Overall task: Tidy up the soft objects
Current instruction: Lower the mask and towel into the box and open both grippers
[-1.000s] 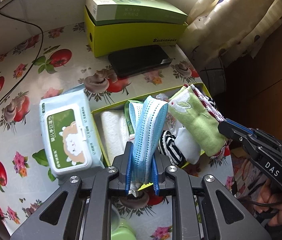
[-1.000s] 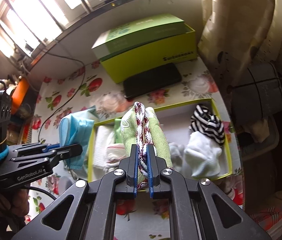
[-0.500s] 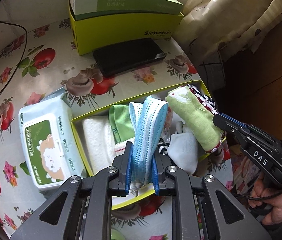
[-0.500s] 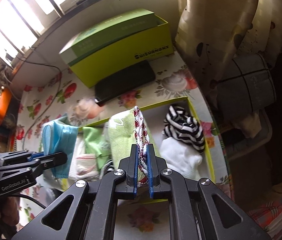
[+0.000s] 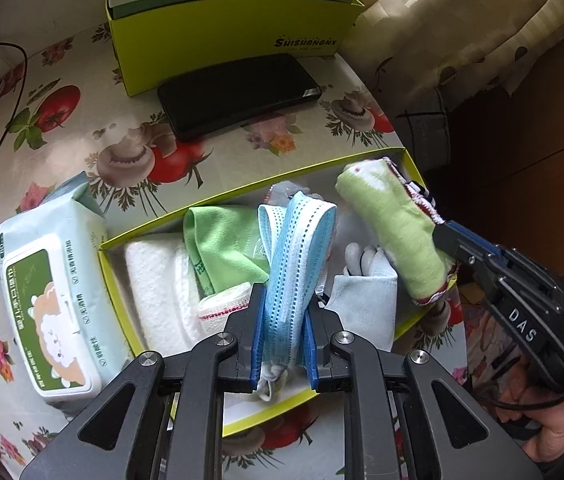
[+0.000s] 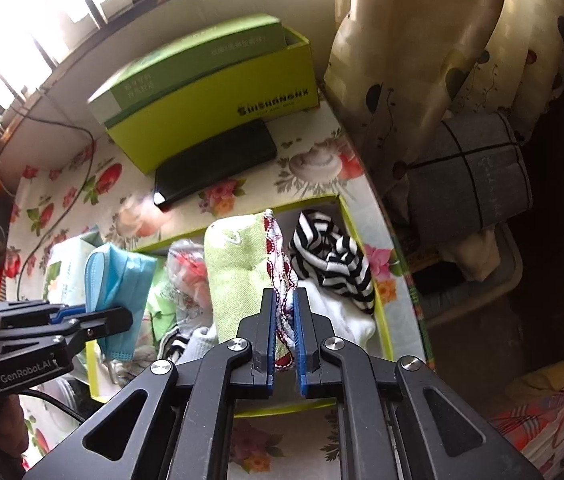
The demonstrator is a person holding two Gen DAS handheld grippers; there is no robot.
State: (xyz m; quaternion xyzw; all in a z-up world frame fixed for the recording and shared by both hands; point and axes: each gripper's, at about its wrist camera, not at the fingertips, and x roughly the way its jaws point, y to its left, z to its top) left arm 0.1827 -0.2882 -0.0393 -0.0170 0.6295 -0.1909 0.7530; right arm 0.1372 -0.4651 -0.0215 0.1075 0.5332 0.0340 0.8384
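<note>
- Two grippers each carry one soft item over the yellow tray (image 5: 154, 222): the left gripper (image 5: 283, 340) is pinched narrow on a folded blue face mask (image 5: 295, 256), and the right gripper (image 6: 283, 340) is pinched narrow on the red-trimmed edge of a rolled green towel (image 6: 238, 276).
- In the left wrist view the mask stands up from the jaws toward 12 o'clock, above the middle of the tray; the towel hangs at about 2 o'clock, over the tray's right end.
- The tray is already crowded: a white towel (image 5: 158, 284) at its left end, a light green cloth (image 5: 226, 248) next to it, white gloves or socks (image 5: 365, 280) right of centre, and a striped black-and-white piece (image 6: 329, 256) at the far right corner in the right wrist view.
- The step in hand looks like lowering both pieces into the tray. To do it well, I would aim the mask at the gap between the green cloth and the white items, keeping it upright so it slots in on edge rather than flopping open.
- The towel is best lowered along the tray's length, its free end touching down first, so the roll does not unwind.
- Release only once each piece rests on something; dropped from height, they could spill over the low wall.
- The wipes pack (image 5: 54, 312) at 9 o'clock and the phone (image 5: 238, 92) at 12 o'clock lie outside the tray, clear of both paths.
</note>
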